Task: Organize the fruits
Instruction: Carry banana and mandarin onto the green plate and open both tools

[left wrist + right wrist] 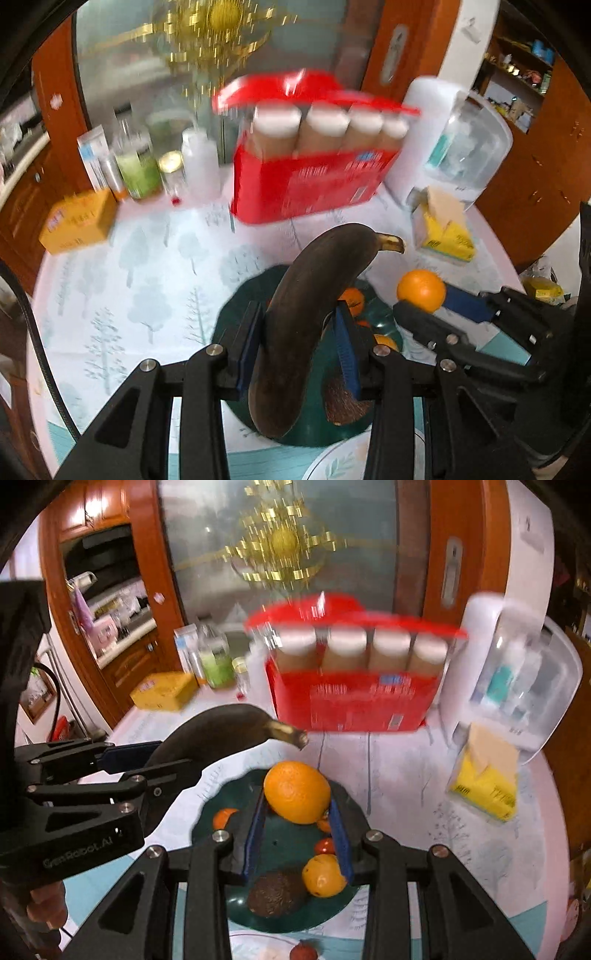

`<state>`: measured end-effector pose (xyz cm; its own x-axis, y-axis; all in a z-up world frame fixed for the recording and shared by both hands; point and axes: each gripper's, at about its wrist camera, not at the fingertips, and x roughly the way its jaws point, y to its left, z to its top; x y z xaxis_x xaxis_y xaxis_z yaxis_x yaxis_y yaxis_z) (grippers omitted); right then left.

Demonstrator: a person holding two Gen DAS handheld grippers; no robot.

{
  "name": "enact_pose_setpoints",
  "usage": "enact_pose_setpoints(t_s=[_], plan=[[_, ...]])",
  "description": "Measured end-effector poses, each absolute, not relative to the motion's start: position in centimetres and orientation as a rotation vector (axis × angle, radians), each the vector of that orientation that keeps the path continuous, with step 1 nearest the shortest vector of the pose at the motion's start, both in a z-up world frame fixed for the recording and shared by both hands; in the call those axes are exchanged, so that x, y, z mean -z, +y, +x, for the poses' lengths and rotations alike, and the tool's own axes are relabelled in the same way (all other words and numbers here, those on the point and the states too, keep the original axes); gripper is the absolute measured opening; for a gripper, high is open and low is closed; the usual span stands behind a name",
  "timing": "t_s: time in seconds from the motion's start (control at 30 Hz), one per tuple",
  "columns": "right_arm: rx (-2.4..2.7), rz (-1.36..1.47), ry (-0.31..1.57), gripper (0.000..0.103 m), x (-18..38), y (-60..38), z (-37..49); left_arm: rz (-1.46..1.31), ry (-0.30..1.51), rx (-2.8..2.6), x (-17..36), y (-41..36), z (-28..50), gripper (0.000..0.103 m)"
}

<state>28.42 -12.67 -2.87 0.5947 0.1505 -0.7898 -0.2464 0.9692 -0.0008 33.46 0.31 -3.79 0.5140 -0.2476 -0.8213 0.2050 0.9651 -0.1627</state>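
We see a brown-black banana (295,325), a bright orange (297,792), a dark green plate (284,840), a red box (310,184), black claws with blue pads (347,350), and a desk (147,280) cloth with pale trees.

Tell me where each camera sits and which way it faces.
Left wrist: rides the left claw, looking forward over its banana toward the red box; right claw at its right.
Right wrist: rides the right claw, holding an orange; left claw at its left.
Both share the dark green plate.
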Motion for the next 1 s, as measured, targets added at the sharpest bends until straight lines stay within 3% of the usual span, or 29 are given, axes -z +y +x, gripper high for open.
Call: enact_pose_setpoints(t_s=[0.4, 0.53, 0.63, 1.0], plan=[[-0.278, -0.102, 1.104, 0.035, 14.1, -13.0, 31.3, -0.047, 1.158, 0.246, 13.9, -0.9, 36.1, 0.037], [-0.295, -0.135, 1.098, 0.036, 14.8, -12.7, 31.0, -0.053, 1.143, 0.255, 13.8, -1.1, 36.0, 0.038], [-0.312, -0.167, 1.088, 0.04, 14.7, -12.3, 30.8, -0.048, 1.114, 0.249, 13.0, -0.9, 35.6, 0.048], [-0.323, -0.182, 1.031, 0.041, 13.3, -12.1, 29.7, -0.047, 1.087, 0.229, 11.4, 0.0, 34.5, 0.05]])
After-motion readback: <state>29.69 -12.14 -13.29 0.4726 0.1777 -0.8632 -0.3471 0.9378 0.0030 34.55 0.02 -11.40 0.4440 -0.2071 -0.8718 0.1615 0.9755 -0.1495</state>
